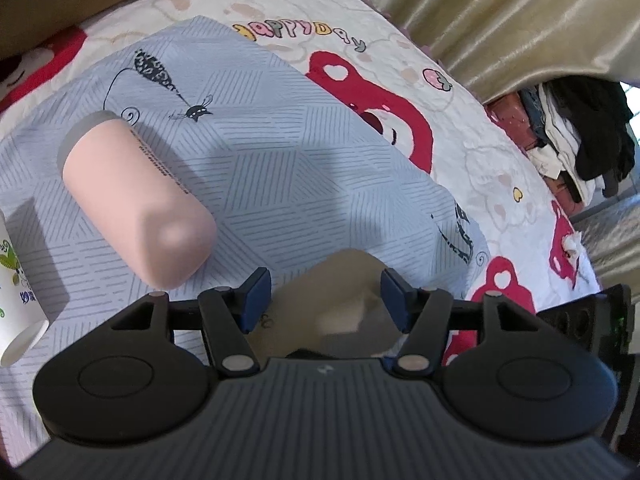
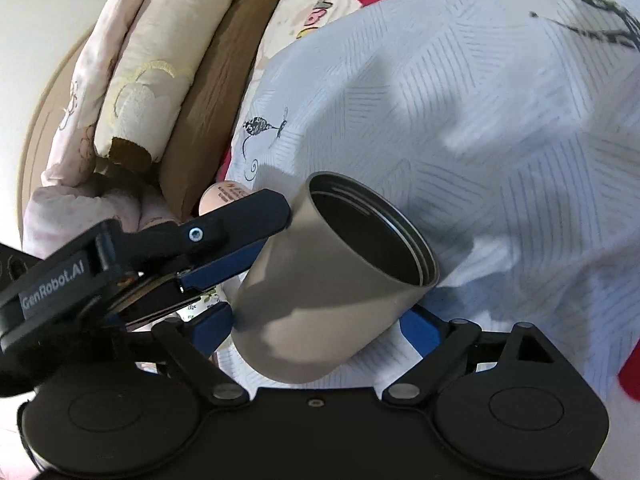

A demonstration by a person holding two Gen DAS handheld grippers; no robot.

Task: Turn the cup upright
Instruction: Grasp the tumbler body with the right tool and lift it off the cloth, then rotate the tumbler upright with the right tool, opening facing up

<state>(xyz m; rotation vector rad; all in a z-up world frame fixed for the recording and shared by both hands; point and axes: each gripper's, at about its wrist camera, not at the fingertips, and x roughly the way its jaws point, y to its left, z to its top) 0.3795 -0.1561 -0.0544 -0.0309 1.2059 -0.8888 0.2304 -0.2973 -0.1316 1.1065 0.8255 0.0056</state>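
Observation:
A grey-beige metal cup (image 2: pixel 320 292) with a dark threaded inside is held off the light blue cloth (image 2: pixel 500 140), tilted, its mouth pointing up and to the right. My right gripper (image 2: pixel 320 324) is shut on the cup's lower body. My left gripper (image 2: pixel 260 236) reaches in from the left, its fingers on the cup's upper left side near the rim. In the left wrist view the cup (image 1: pixel 340 304) sits between the blue pads of the left gripper (image 1: pixel 326 300), which close on its sides.
A pink bottle (image 1: pixel 136 200) lies on its side on the blue cloth (image 1: pixel 300 160). A white paper cup (image 1: pixel 16 300) lies at the left edge. Pillows (image 2: pixel 140 92) are stacked left of the cloth. Clothes (image 1: pixel 580 136) are piled at the far right.

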